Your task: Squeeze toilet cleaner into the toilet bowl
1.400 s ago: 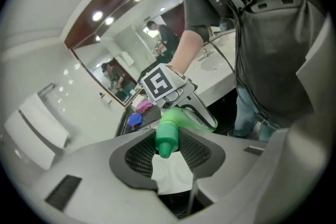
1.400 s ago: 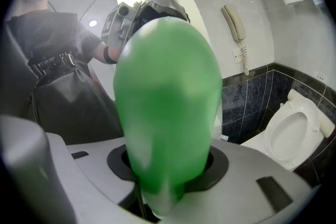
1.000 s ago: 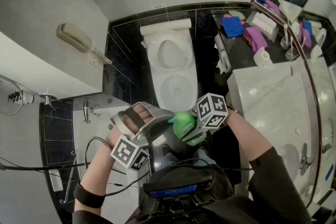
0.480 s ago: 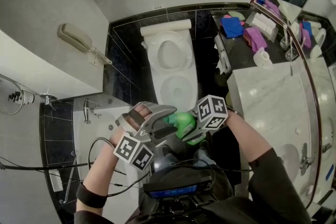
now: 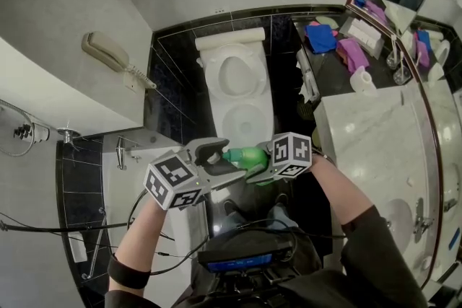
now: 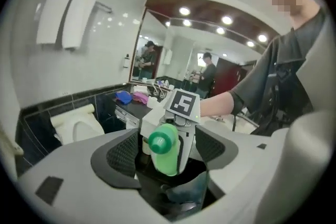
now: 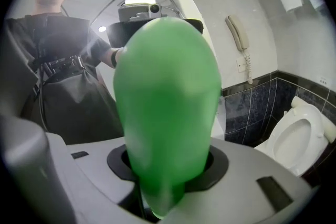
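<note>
My right gripper (image 5: 268, 168) is shut on a green toilet cleaner bottle (image 5: 249, 158), held roughly level with its cap end pointing left. In the right gripper view the bottle's body (image 7: 165, 113) fills the middle between the jaws of that gripper (image 7: 168, 168). My left gripper (image 5: 225, 164) faces it, and its jaws have just been opening. In the left gripper view the green cap (image 6: 163, 141) stands between the black pads (image 6: 124, 155) with a gap on each side. The white toilet (image 5: 238, 94), lid raised, lies beyond the bottle, farther up the picture.
A wall phone (image 5: 108, 54) hangs to the left of the toilet. A marble vanity (image 5: 375, 133) runs along the right, under a mirror. A paper roll (image 5: 361, 78) and blue and purple cloths (image 5: 321, 36) lie on a dark shelf. A white ledge with taps (image 5: 123, 151) sits at left.
The left gripper has rolled over so its marker cube now faces up. Its jaws have spread apart around the bottle's cap. The bottle has shifted slightly toward the toilet.
</note>
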Demonstrator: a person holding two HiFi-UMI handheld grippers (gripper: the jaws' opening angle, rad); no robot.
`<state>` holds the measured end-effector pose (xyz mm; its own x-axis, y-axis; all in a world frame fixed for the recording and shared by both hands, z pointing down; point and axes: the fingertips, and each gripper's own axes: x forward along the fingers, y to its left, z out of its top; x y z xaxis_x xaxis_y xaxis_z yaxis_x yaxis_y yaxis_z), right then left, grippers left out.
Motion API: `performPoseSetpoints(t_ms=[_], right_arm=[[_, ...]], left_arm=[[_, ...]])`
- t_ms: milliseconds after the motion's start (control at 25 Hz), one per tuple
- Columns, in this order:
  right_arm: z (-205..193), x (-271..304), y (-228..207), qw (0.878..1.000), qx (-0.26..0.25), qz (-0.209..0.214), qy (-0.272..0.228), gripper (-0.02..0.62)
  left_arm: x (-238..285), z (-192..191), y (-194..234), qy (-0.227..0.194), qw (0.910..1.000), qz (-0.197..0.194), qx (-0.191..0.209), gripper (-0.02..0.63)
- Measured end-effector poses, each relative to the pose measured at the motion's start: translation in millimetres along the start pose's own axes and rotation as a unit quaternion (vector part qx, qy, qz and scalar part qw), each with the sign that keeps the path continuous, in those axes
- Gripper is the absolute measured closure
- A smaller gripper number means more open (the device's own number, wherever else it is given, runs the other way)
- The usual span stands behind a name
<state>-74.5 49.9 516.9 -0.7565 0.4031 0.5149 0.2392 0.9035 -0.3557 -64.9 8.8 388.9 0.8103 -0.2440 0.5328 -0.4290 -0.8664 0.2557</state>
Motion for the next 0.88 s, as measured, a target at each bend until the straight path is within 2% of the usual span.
performPoseSetpoints(t_ms=[40,120,240,440,480,520,600,720,800,880], right_arm=[[0,-1,-1,1.000,-0.002,-0.003,0.006,0.408],[0,-1,-3,1.000,-0.006,-0.006,0.016,0.408],[-1,-2,-5,1.000,-0.005,-0.008,0.019,0.407],[-2,1,-4,1.000,-0.003,0.000,0.026,0.407],[-2,2,-4,1.000,-0.003,0.001,0.025,0.407],[-2,2,-4,1.000,-0.004,0.003,0.025,0.407],[-2,2,-3,1.000,-0.005,0.009,0.026,0.407],[-4,3,1,0.999,0.002,0.025,0.028,0.408],[-3,4,6,0.999,0.009,0.041,0.026,0.408],[-7,7,9,0.998,0.012,0.056,0.027,0.407]], left_arm=[[0,0,1,-0.007,0.9997,-0.009,-0.023,0.264],[-1,-2,6,-0.014,0.9989,-0.012,-0.043,0.279],[-1,-5,12,-0.014,0.9988,-0.010,-0.045,0.341],[-1,-4,12,-0.027,0.9974,-0.031,-0.060,0.428],[-1,-4,11,-0.027,0.9975,-0.032,-0.057,0.479],[0,-4,11,-0.026,0.9980,-0.032,-0.049,0.482],[0,-5,10,-0.018,0.9993,-0.027,-0.019,0.482],[2,-8,6,0.005,0.9983,-0.018,0.056,0.477],[3,-9,1,0.020,0.9925,-0.016,0.119,0.477],[4,-11,-7,0.029,0.9805,-0.018,0.193,0.477]])
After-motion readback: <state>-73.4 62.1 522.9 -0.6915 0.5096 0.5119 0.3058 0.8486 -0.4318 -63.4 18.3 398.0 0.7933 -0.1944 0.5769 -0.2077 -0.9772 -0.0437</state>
